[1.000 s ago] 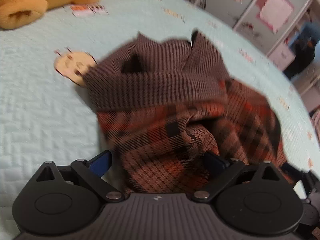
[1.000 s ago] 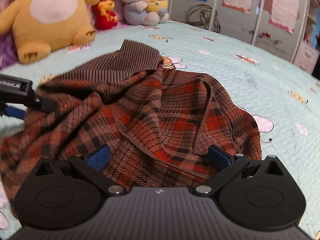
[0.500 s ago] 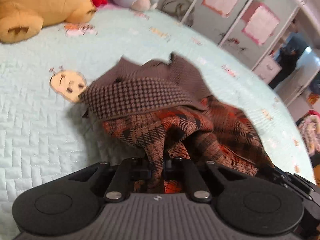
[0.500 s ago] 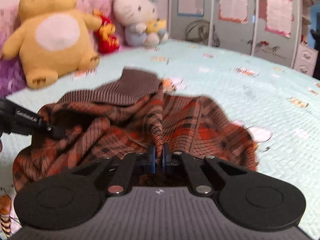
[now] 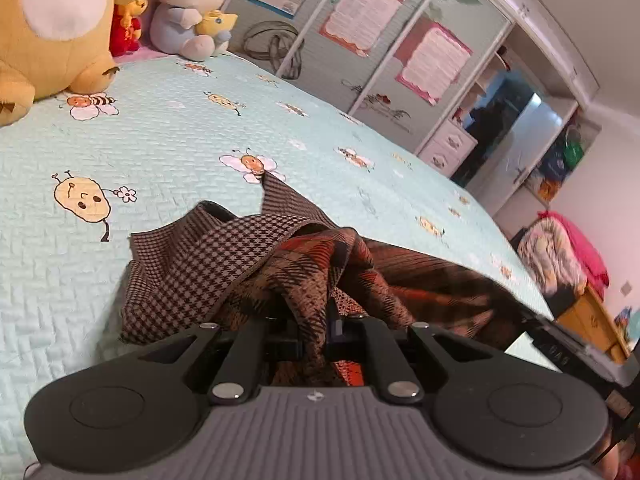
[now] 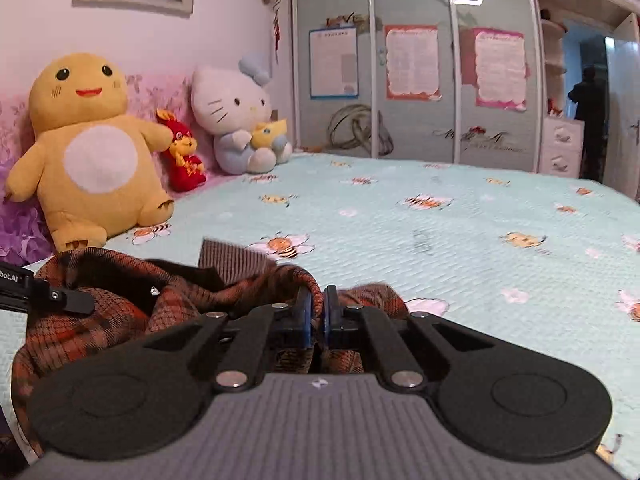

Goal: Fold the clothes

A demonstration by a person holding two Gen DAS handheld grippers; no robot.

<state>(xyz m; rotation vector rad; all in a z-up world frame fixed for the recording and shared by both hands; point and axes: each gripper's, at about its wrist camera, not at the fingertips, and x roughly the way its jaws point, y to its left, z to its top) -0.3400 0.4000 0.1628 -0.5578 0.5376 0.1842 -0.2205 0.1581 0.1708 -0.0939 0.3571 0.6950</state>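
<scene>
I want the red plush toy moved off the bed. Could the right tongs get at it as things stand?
Probably not yet. The right tongs are shut on the plaid garment, so they have nothing free to grip with. The red plush toy sits wedged between the yellow plush and the white cat plush across open bedspread.

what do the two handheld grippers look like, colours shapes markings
Both match. The left gripper and right gripper each have a grey ribbed body with a small diamond logo, flanked by two round black discs. Black link arms with silver pivot pins run forward to the jaws, which carry blue pads. In the right wrist view, the left gripper's black side bears white lettering ending "bot.AI".
</scene>
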